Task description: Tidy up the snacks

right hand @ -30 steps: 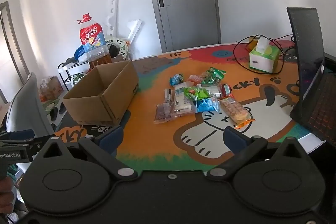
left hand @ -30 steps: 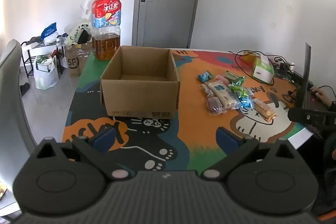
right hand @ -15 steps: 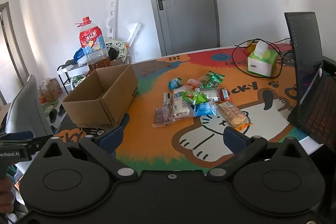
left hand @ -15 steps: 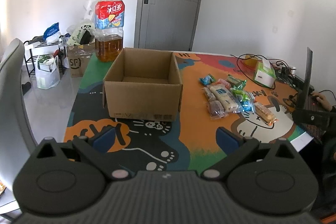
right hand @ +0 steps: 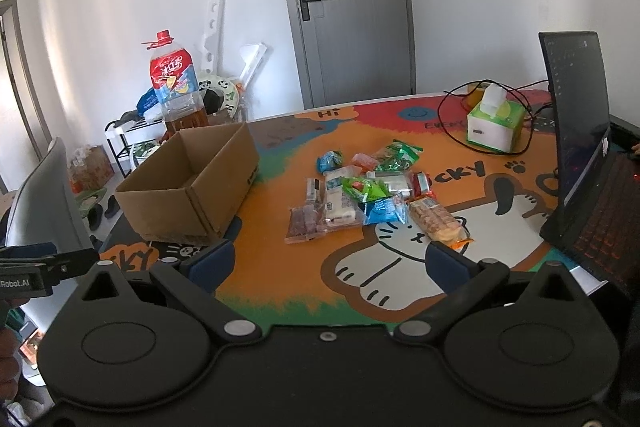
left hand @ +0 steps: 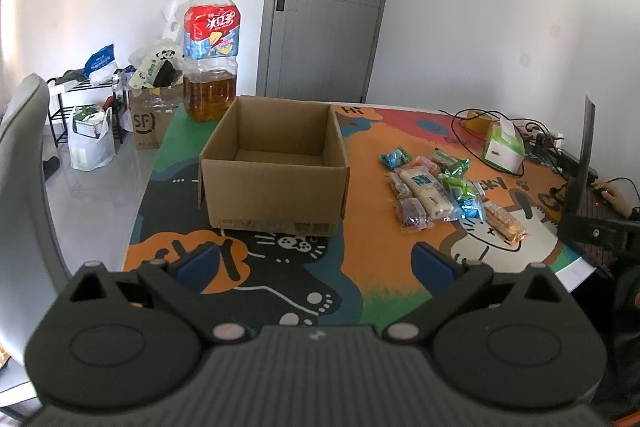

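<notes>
Two grippers level, wide apart.

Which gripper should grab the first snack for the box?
Probably the right gripper: the snack pile lies just ahead of its open fingers. The left gripper, also open, faces the empty cardboard box instead.

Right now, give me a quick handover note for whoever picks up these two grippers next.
Left gripper: open, holding nothing, facing the cardboard box.
Right gripper: open, holding nothing, facing the snack pile.
The box stands open on the mat; no snacks show inside it.
All the snacks lie loose together on the table mat, to the right of the box.
Done: nothing packed.
Left: probably move every snack into the box.
</notes>
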Tool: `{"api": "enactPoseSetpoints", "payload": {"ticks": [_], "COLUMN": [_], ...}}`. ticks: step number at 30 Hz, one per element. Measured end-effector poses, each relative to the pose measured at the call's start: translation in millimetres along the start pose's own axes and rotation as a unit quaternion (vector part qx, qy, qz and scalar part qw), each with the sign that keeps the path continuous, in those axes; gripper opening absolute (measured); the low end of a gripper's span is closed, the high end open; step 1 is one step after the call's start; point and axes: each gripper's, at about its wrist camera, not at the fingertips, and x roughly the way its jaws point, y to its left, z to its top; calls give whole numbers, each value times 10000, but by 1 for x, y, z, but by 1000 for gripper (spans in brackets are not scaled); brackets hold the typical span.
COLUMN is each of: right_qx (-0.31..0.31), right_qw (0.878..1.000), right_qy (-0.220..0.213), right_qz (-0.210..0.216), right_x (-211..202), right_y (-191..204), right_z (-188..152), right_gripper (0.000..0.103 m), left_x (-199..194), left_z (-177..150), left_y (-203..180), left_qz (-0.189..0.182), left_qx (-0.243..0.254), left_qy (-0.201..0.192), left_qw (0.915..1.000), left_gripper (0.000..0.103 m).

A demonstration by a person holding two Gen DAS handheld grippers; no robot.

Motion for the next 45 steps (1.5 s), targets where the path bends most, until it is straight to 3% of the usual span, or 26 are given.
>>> {"api": "enactPoseSetpoints", "payload": {"ticks": [31,45], "right_qx": [-154,-533], "right_qw": [9999,9986], "right_qy": [-17,-65], "right_qz": [33,10], "right_x": [-2,13], "right_y": [7,9], "right_z": [1,-2], "right_gripper": [103,103], "left_x": [-6,16], "left_z": [3,-2], "left_y": [2,-3], "left_qz": [-14,144], "left_qx": [11,-63], "left_qy": [-23,-38], "left_qw": [10000,9999], "left_gripper": [101,101]}}
